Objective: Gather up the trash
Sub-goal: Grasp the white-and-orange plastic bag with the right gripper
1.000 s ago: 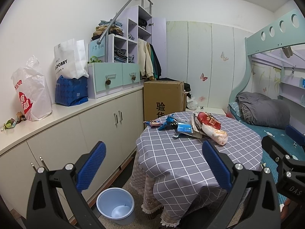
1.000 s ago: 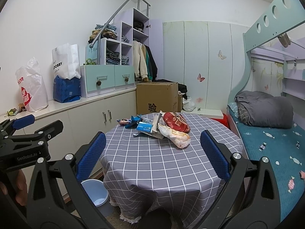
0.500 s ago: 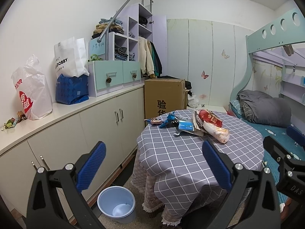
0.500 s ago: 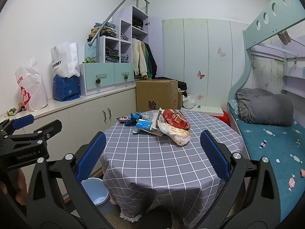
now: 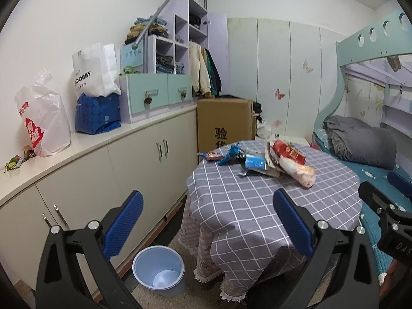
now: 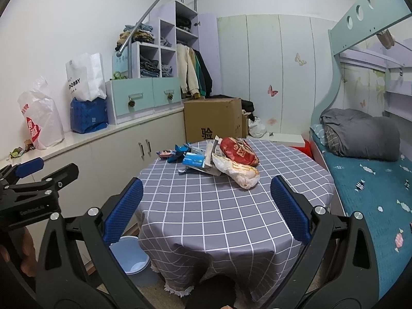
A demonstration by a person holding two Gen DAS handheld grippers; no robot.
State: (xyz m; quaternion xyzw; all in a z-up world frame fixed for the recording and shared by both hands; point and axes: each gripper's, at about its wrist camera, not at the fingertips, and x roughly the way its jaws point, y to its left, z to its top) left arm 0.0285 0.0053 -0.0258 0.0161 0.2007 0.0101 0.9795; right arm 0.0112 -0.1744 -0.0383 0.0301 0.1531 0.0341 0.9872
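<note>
1. The left gripper [image 5: 207, 221] is held above the floor in front of the round table [image 5: 257, 206], its jaws spread wide with nothing between the blue pads.
2. The right gripper [image 6: 206, 209] is held over the near edge of the checked tablecloth [image 6: 219, 213], its jaws likewise spread wide and empty.
3. A heap of trash [image 6: 219, 161] is seen on the far half of the table: a red snack bag [image 6: 238, 152], a pale crumpled plastic bag [image 6: 237, 171] touching it in front, and blue wrappers [image 6: 193, 159] to the left.
4. A light-blue bin [image 5: 158, 270] is stood on the floor between the table and the cream cabinets [image 5: 103, 180].
5. A cardboard box [image 5: 224, 123] is placed behind the table.
</note>
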